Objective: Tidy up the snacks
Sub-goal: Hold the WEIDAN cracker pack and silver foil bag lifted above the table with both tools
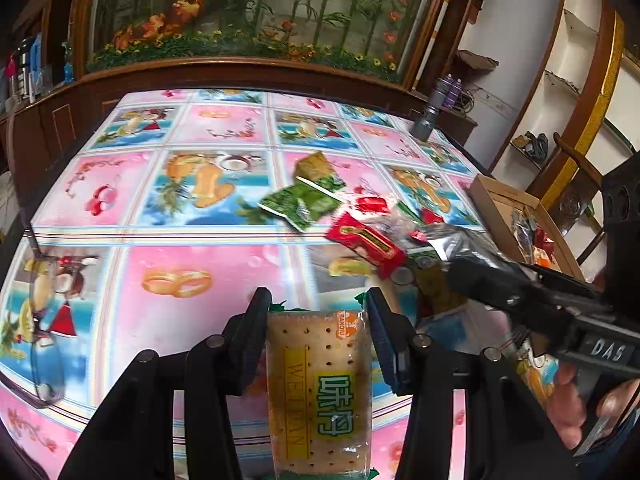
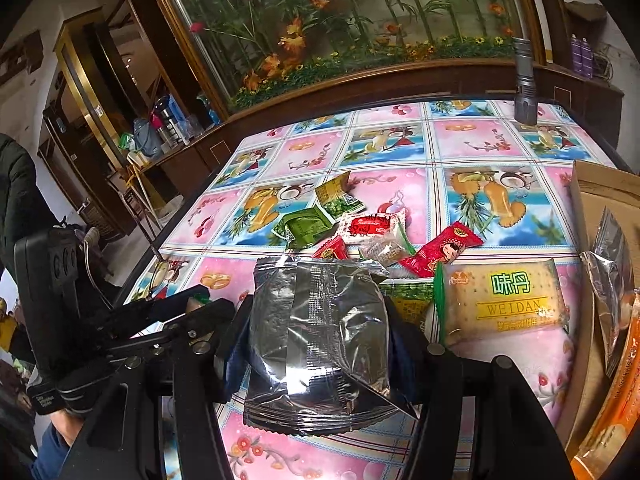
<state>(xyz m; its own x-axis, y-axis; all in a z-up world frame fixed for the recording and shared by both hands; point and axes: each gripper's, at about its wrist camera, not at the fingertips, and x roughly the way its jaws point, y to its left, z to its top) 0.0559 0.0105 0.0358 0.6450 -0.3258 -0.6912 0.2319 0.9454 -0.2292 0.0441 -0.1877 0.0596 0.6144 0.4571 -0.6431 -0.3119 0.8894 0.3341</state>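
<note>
The left gripper (image 1: pixel 318 316) is holding a cracker packet (image 1: pixel 320 392), its jaws clamped on the packet's sides above the surface (image 1: pixel 200 248). The right gripper (image 2: pixel 320 320) is gripping a silver foil packet (image 2: pixel 320 344), jaws pressing on both edges. More snacks (image 2: pixel 360 232) are lying scattered mid-surface, with a cardboard box (image 1: pixel 504 200) sitting at the right edge.

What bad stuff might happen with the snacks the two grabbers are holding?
The left gripper pinches the cracker packet, so the crackers might crack. The right gripper holds a slippery silver packet that might slide out. Both grippers are close together, so they could bump and knock the loose snack pile.
</note>
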